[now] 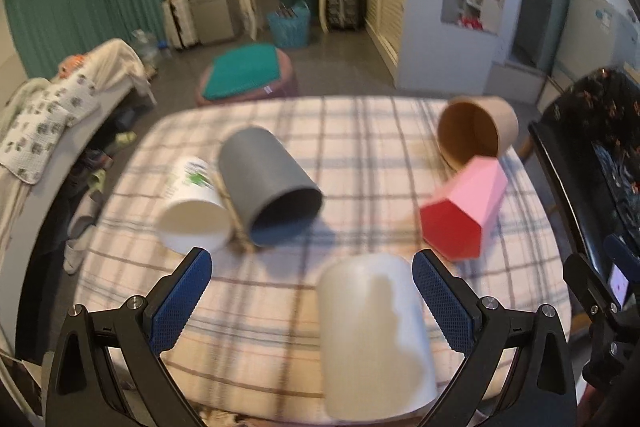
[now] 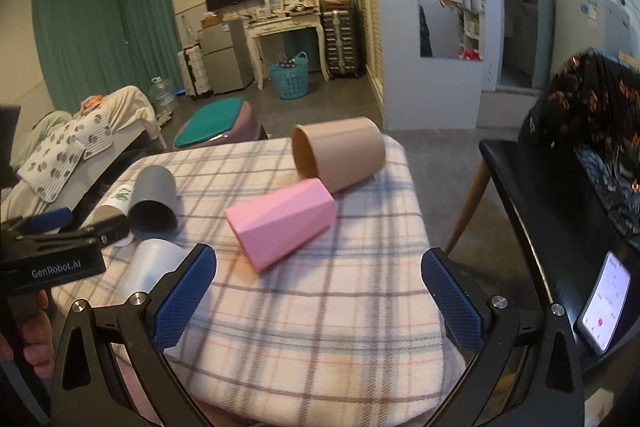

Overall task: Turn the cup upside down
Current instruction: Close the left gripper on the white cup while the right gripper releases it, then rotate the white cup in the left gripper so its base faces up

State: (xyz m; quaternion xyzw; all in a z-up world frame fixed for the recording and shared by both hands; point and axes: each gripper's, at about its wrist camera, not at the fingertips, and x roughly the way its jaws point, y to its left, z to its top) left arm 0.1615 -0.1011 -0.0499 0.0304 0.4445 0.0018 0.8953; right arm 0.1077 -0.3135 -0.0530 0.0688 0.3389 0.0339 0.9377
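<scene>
Several cups lie on their sides on a plaid cloth (image 1: 360, 131). A plain white cup (image 1: 376, 339) lies nearest, between the open fingers of my left gripper (image 1: 312, 291), closer to the right finger, not touched. Beyond are a white printed cup (image 1: 192, 211), a grey cup (image 1: 272, 187), a pink faceted cup (image 1: 468, 203) and a tan cup (image 1: 476, 131). My right gripper (image 2: 320, 287) is open and empty over the cloth (image 2: 320, 327), short of the pink cup (image 2: 284, 223). The tan cup (image 2: 340, 151) lies behind it, the grey cup (image 2: 154, 203) to the left.
A black chair (image 2: 532, 195) with dark floral cloth stands right of the table, with a lit phone (image 2: 604, 307) on it. The left gripper's body (image 2: 52, 251) shows at the left of the right wrist view. A bed, stool and dresser are beyond.
</scene>
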